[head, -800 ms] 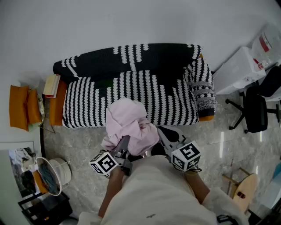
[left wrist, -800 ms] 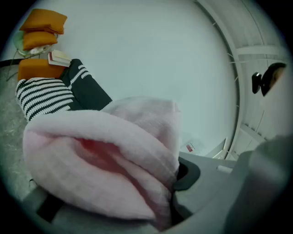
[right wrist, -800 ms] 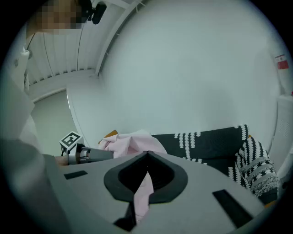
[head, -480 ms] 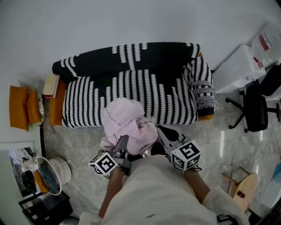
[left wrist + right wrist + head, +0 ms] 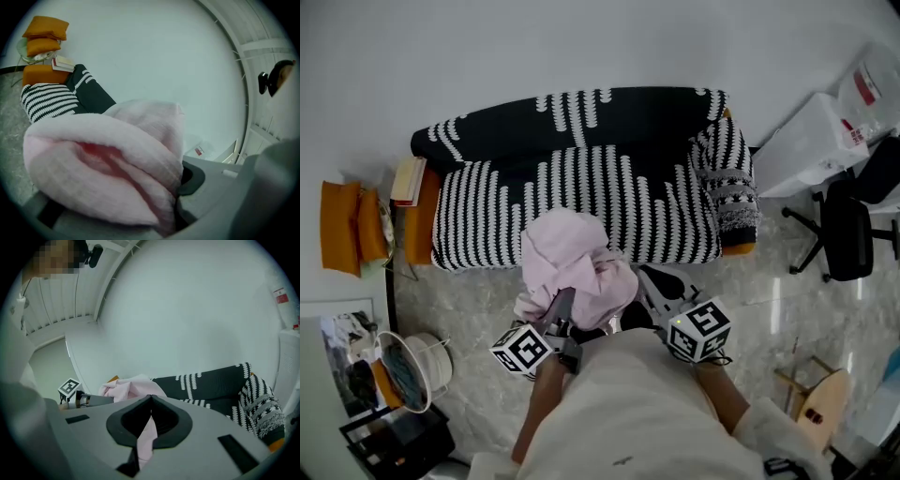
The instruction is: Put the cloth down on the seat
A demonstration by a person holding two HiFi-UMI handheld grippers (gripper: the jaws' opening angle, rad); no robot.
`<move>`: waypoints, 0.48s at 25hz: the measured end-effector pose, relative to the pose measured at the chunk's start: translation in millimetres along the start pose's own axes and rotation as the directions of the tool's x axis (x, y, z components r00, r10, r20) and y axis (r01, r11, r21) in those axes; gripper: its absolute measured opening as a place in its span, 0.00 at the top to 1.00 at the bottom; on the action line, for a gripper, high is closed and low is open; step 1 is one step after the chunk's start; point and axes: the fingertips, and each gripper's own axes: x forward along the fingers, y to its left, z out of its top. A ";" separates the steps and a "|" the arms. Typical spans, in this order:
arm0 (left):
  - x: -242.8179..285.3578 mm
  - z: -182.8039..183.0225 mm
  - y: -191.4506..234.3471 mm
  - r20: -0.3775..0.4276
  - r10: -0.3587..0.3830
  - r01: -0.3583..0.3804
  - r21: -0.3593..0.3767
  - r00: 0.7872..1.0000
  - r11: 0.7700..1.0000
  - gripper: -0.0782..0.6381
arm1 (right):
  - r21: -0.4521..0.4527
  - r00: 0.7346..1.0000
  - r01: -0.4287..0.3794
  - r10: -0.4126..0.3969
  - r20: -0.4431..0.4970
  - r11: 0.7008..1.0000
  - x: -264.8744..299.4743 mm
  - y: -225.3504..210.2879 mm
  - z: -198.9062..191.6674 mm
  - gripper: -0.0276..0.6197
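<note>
Cloth look: pale pink crumpled fabric cloth (image 5: 575, 262), bunched up in soft lumpy folds
Cloth axis: long side runs from the grippers out toward the black-and-white striped sofa seat (image 5: 675, 211)
Cloth spot: over that seat's front edge
Left gripper (image 5: 561, 302): clamped on a thick wad of it
Right gripper (image 5: 151, 397): jaws pinched on a thin strip

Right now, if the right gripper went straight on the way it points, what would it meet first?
Beyond the pink cloth pinched in its jaws, the right gripper would probably meet the striped sofa seat first; depth is unclear.
</note>
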 end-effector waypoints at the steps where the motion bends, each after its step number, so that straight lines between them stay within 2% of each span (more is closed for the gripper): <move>1: 1.1 -0.6 -1.3 0.003 0.003 -0.003 0.000 1.000 1.000 0.64 | 0.003 1.000 0.002 -0.002 0.000 1.000 -1.9 -2.9 0.3 0.95; 12: 14.8 6.2 -21.9 0.071 0.022 -0.023 0.009 0.997 1.000 0.64 | 0.044 1.000 0.029 -0.028 -0.003 0.999 -25.2 -40.4 -1.9 0.95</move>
